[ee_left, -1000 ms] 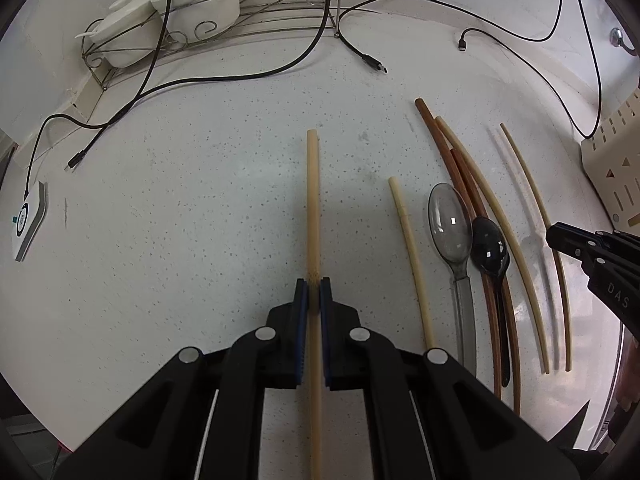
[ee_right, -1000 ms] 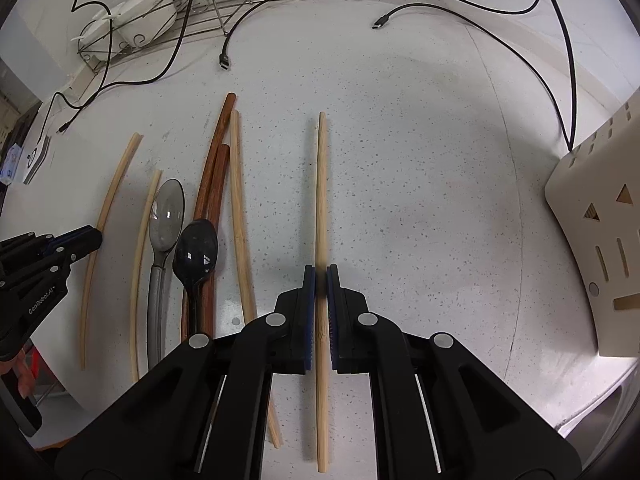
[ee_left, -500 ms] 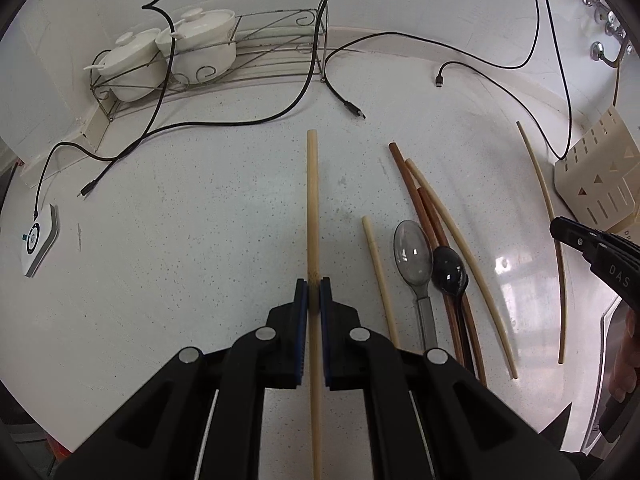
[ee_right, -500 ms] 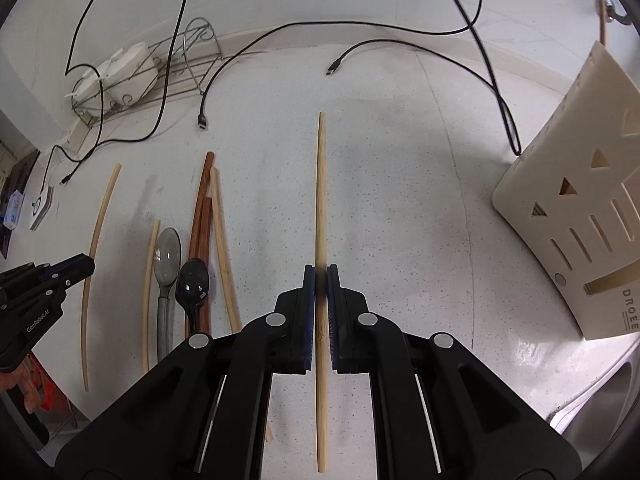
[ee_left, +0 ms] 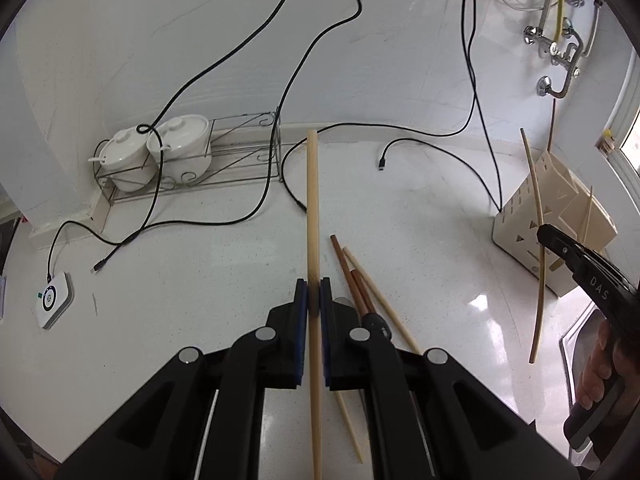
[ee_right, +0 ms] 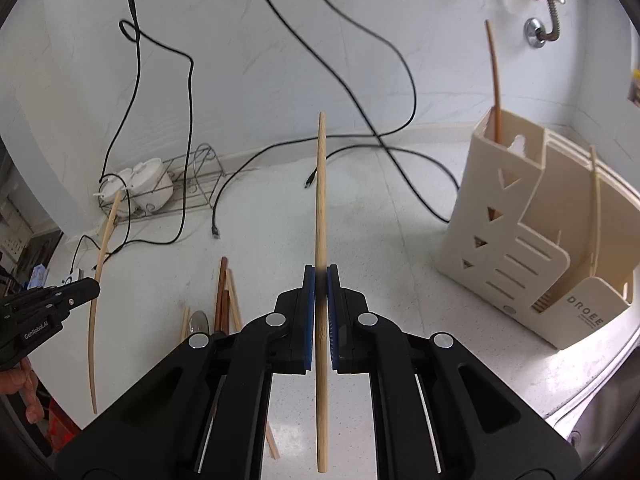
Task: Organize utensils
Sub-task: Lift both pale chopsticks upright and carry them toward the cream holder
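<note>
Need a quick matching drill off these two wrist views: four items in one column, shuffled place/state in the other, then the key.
Items
1. left gripper
2. brown chopstick
3. white lidded pots
4. clear spoon

Places/states
A. stands upright in the cream utensil holder
B. lies flat on the counter
C. shut on a light wooden chopstick
D. sit in the wire rack by the wall

Pairs: 1-C, 2-A, 3-D, 4-B
</note>
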`<state>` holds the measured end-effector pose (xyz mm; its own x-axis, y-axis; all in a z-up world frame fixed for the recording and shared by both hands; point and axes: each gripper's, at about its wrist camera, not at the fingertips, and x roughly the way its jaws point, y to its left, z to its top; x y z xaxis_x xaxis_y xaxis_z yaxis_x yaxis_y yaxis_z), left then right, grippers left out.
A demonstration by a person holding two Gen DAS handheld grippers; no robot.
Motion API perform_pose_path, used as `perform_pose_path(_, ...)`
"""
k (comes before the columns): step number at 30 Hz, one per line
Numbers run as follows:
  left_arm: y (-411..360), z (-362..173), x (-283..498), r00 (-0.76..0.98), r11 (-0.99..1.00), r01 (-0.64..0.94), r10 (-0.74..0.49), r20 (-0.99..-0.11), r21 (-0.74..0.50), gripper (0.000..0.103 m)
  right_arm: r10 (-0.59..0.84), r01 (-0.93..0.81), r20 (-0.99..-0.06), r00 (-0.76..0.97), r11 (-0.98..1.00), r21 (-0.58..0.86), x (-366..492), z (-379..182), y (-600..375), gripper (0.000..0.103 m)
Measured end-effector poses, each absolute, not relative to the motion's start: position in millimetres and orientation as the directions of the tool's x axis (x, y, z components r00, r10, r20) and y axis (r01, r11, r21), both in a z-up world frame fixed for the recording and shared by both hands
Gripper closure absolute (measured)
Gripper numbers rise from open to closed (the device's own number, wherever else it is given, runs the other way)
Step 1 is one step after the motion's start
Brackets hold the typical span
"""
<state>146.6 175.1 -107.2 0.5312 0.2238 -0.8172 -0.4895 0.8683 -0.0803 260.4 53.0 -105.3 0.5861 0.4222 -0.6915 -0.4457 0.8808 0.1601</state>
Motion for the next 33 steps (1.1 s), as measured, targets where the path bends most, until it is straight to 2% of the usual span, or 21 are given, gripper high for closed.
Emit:
perform_pose_path(5,159,-91,156,0.598,0.892,-0.444,0.219,-0.771,-0.090,0.097,0.398,-0.435,-0.599,0.695,0.896,0.092,249,-86,35,0.098)
perform_pose_path(15,129,-65,188,0.692,0.927,-0.352,0.168,-0.702,-0.125,0.097,0.352,-0.387,-0.503,0.789,0.921,0.036,243,-58,1,0.098)
perform_pose_path(27,81,-9,238,0.875,0.970,-0.178,0.079,-0.477,-0.166,0.097,0.209,-0.250,-0.309,0.928,0.963,-0.102,243,-24,-49,0.098)
perform_pose_path(33,67,7,271,0.913,0.967,-0.118,0.016,-0.409,-0.226,0.097,0.163,-0.207,-0.221,0.961,0.960,-0.189,246,-19,-65,0.098)
